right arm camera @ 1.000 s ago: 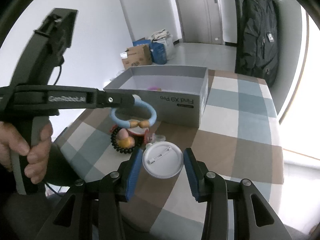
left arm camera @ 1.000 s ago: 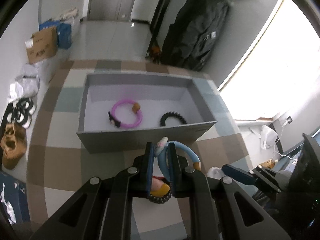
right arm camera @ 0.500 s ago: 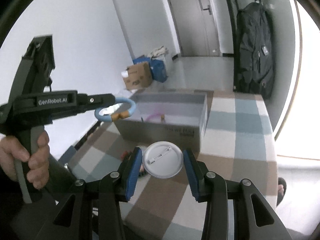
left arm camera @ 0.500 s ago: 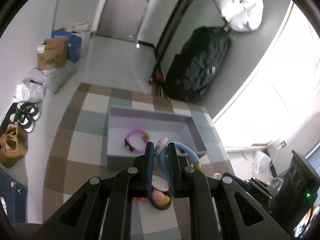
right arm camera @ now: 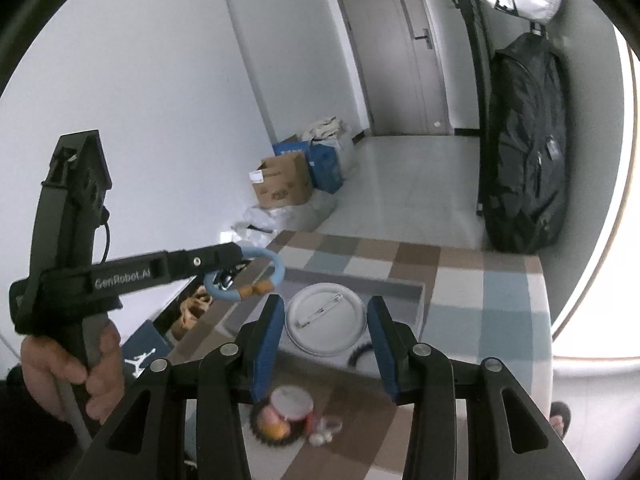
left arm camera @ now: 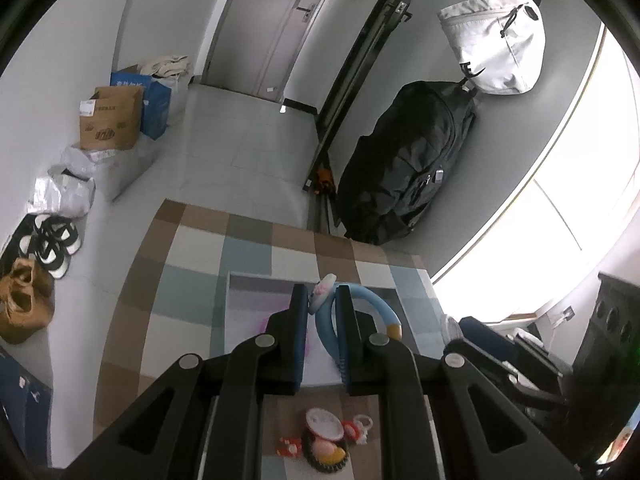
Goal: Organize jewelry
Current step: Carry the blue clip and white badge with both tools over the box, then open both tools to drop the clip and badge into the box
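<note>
Left gripper (left arm camera: pixel 322 304) is clamped on a blue bracelet (left arm camera: pixel 374 312), held in the air above the grey box (right arm camera: pixel 404 290). Right gripper (right arm camera: pixel 326 322) pinches a round white badge (right arm camera: pixel 326 320) by its edges, also over the box, to the right of the bracelet. On the checked cloth (right arm camera: pixel 504 312) near the box lies a small heap of trinkets (left arm camera: pixel 326 438). Far off, a black bag (left arm camera: pixel 404 164) leans on the wall.

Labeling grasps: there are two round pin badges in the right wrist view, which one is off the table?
The white pin badge showing its pin-back side, clamped between the right gripper fingers. The other, red-rimmed badge lies on the checked tablecloth among the loose trinkets.
</note>
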Demonstrator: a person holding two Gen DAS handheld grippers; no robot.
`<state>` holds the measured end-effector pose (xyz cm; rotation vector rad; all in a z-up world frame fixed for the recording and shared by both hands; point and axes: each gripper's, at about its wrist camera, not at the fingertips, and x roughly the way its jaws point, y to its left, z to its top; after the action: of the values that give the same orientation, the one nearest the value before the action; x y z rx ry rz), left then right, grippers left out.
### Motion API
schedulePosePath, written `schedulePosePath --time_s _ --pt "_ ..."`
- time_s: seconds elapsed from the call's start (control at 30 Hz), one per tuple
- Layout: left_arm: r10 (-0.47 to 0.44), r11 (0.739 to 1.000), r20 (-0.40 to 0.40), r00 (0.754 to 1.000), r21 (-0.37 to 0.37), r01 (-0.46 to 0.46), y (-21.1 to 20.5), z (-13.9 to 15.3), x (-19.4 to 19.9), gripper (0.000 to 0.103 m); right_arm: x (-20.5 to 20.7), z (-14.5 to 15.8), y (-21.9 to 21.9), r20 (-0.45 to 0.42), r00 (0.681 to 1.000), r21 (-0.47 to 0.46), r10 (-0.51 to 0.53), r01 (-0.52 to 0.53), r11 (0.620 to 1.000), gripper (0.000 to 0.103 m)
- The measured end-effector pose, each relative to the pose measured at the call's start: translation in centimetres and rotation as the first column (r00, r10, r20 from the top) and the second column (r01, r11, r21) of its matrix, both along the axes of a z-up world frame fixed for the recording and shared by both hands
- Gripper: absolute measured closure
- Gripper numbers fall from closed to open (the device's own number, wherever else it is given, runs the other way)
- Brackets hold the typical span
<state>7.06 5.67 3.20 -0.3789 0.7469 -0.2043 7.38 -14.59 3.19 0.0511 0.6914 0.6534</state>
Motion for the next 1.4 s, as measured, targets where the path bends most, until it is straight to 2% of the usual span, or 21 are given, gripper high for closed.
schedulePosePath --time_s 0.23,0.6,0.67,0.77,0.9,1.0,1.13,1.23,1.27,1.3,1.33,1.37,1.4 --pt "-0.012 1.0 -0.009 1.0 0.003 0.012 0.1 -0.8 1.8 0.094 2.7 -0.5 1.0 -0.006 1.0 0.0 0.015 -0.015 1.0 0.061" --pt "-0.031 0.999 -0.063 0.998 0.028 0.032 -0.2 -2.8 3.9 0.094 6.2 -3.4 1.0 -0.099 0.995 0.025 0.012 -0.009 1.0 0.061" --pt "-0.043 0.998 -0.08 0.996 0.041 0.047 -0.5 -3.4 4.2 0.094 6.6 -3.8 0.9 -0.111 0.994 0.024 0.008 -0.005 1.0 0.061" --pt "-0.058 0.998 -0.11 0.992 0.018 0.06 -0.6 -3.9 4.4 0.094 6.9 -4.3 0.6 -0.132 0.991 0.029 0.008 -0.004 1.0 0.061" --pt "-0.062 0.997 -0.115 0.991 0.034 0.067 -1.0 -4.0 4.5 0.094 7.1 -4.6 0.7 -0.165 0.986 0.027 0.023 -0.019 0.999 0.061" --pt "-0.074 0.997 -0.12 0.99 0.017 0.076 -1.1 -4.0 4.7 0.094 6.7 -4.1 1.3 -0.143 0.989 0.013 0.046 -0.045 0.999 0.061" --pt "-0.08 0.996 -0.146 0.986 -0.054 0.073 -0.8 -4.6 5.0 0.094 6.6 -4.7 2.0 -0.139 0.989 -0.038 0.047 -0.053 0.998 0.06" --pt "-0.074 0.996 -0.135 0.988 -0.052 0.067 -0.8 -4.4 5.0 0.093 6.5 -5.1 2.1 -0.141 0.989 -0.048 0.049 -0.056 0.997 0.06" --pt "-0.073 0.996 -0.135 0.988 -0.055 0.066 -0.8 -4.4 5.0 0.092 6.5 -5.1 2.1 -0.133 0.99 -0.054 0.049 -0.057 0.997 0.058" --pt "-0.078 0.995 -0.14 0.987 -0.066 0.07 -0.8 -4.3 5.1 0.09 6.4 -5.1 2.1 -0.125 0.991 -0.062 0.047 -0.055 0.997 0.047" --pt "-0.081 0.995 -0.146 0.986 -0.073 0.071 -0.8 -4.4 5.2 0.083 6.3 -5.0 1.9 -0.114 0.993 -0.062 0.041 -0.049 0.997 0.032" --pt "-0.081 0.995 -0.163 0.983 -0.077 0.069 -0.7 -4.5 5.3 0.069 6.2 -4.9 1.8 -0.108 0.993 -0.054 0.041 -0.047 0.997 0.029" --pt "-0.079 0.994 -0.168 0.983 -0.087 0.065 -0.6 -4.5 5.3 0.063 6.2 -4.8 1.5 -0.105 0.994 -0.039 0.045 -0.049 0.998 0.029"
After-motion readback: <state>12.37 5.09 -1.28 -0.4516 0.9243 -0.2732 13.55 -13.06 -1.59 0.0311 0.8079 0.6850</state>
